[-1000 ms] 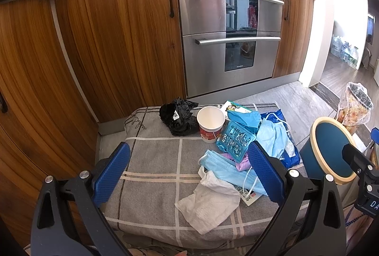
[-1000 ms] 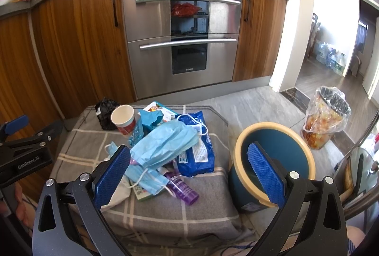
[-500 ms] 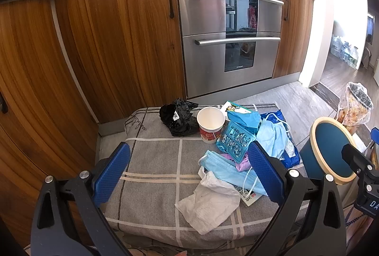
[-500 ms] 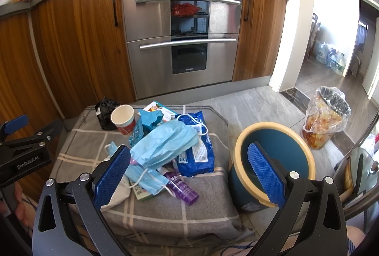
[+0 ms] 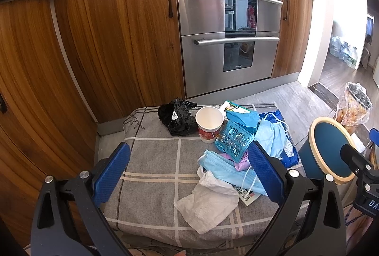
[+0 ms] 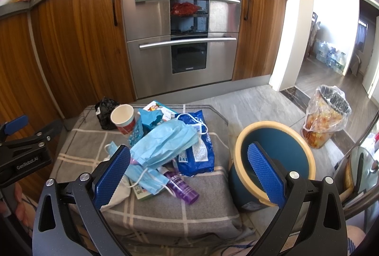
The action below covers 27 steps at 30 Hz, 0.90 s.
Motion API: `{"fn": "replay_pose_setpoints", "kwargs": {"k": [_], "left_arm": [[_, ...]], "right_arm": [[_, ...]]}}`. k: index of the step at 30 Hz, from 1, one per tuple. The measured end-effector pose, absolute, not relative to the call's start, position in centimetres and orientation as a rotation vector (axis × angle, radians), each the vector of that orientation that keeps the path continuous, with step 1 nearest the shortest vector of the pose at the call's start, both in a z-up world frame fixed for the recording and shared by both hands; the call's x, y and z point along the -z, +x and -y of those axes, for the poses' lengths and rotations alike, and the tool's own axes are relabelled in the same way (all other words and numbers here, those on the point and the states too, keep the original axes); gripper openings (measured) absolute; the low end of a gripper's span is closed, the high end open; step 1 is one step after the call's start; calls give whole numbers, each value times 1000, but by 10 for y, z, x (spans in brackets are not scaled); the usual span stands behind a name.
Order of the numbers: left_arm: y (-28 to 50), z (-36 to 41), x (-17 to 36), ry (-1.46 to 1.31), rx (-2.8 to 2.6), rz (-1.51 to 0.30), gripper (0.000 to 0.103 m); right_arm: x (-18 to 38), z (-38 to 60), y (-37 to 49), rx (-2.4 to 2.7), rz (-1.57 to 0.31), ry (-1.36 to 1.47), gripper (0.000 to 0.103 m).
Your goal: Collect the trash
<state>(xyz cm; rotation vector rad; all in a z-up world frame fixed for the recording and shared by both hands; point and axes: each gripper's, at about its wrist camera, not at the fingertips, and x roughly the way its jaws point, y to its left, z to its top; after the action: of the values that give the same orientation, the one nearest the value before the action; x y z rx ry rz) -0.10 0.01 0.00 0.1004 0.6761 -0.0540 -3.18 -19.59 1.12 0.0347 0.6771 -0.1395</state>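
Trash lies on a grey checked cloth (image 5: pixel 154 161): a white crumpled tissue (image 5: pixel 208 201), light blue face masks (image 5: pixel 227 168) (image 6: pixel 163 147), a paper cup (image 5: pixel 209 121) (image 6: pixel 124 119), a black bag (image 5: pixel 176 115), a blue blister tray (image 5: pixel 234 141), a blue wrapper (image 6: pixel 196 154) and a purple tube (image 6: pixel 181 187). A blue bin with a tan rim (image 6: pixel 272 161) (image 5: pixel 331 151) stands to the right of the cloth. My left gripper (image 5: pixel 187 175) is open and empty above the cloth's near edge. My right gripper (image 6: pixel 189 175) is open and empty, between the pile and the bin.
Wooden cabinets (image 5: pixel 106 42) and a steel oven (image 6: pixel 180 35) stand behind the cloth. A plastic-lined bin of waste (image 6: pixel 327 113) stands on the floor at the right. A glass pot lid (image 6: pixel 362 168) is at the far right.
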Motion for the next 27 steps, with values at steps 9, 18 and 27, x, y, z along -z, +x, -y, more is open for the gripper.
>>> {"fn": "replay_pose_setpoints", "kwargs": {"k": [9,18,27], "left_arm": [[5,0,2,126,46,-682,98],[52,-18,-24,108,82,-582,98],[123,-10,16,150,55,-598,98]], "right_arm": [[-7,204,-26,174,-691,57,99],[-27,237,13,203,-644,68,99],[23,235,83,186,-806,193,96]]}}
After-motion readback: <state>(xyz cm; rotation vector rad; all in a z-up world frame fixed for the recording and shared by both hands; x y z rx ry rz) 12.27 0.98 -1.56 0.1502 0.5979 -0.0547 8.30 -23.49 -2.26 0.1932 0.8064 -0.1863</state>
